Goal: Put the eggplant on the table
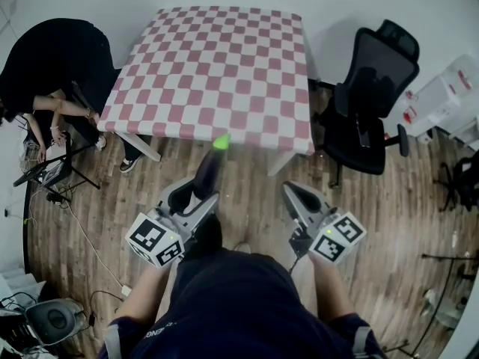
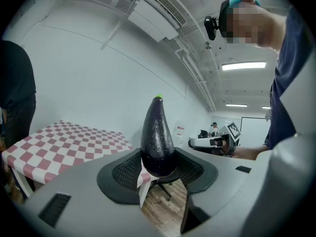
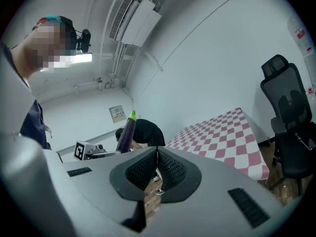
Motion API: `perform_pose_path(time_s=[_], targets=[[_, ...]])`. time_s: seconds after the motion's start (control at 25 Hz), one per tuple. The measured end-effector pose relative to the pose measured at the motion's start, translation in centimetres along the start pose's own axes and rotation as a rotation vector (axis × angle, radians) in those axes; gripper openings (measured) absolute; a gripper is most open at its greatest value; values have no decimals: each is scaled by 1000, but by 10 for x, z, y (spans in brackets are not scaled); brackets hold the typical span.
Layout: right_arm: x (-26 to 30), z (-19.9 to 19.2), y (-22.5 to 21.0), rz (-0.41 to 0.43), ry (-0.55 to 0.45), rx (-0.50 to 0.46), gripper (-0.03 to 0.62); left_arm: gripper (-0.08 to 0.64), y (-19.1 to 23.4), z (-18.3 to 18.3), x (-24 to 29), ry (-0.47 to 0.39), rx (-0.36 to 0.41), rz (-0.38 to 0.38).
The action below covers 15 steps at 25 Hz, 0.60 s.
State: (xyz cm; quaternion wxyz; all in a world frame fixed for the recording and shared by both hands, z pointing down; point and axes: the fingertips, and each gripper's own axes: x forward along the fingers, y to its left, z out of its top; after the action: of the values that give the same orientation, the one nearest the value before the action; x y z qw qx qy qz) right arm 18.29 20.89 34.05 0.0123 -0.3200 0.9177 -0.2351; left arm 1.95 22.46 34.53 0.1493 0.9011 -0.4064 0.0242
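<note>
The eggplant (image 1: 209,170), dark purple with a green stem tip, is clamped by its thick end between the jaws of the left gripper (image 1: 196,197). It is held above the wooden floor (image 1: 404,223), just short of the table's near edge, not on the table. In the left gripper view the eggplant (image 2: 158,137) stands up from between the black meshed pads (image 2: 126,172) of the left gripper (image 2: 159,171), which press on its sides.

The right gripper (image 1: 293,191) is to the right, apart from the eggplant. Its jaws are together, with nothing between them, as the right gripper view shows (image 3: 157,154). That view also catches the eggplant (image 3: 126,132) off to its left.

The table (image 1: 217,66), beyond both grippers, is covered with a pink-and-white checked cloth. A black office chair (image 1: 370,96) stands just beside its right side. A person in black (image 1: 52,73) sits bent over at its left. White boxes (image 1: 441,96) lie at the far right.
</note>
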Motion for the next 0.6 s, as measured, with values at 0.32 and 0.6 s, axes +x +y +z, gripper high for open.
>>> perform_pose_path(time_s=[0.32, 0.6], targets=[[98, 23, -43, -38, 7, 34, 17, 229, 103, 22, 44, 4, -13, -29], [214, 50, -59, -56, 32, 41, 17, 229, 215, 53, 70, 26, -26, -50]])
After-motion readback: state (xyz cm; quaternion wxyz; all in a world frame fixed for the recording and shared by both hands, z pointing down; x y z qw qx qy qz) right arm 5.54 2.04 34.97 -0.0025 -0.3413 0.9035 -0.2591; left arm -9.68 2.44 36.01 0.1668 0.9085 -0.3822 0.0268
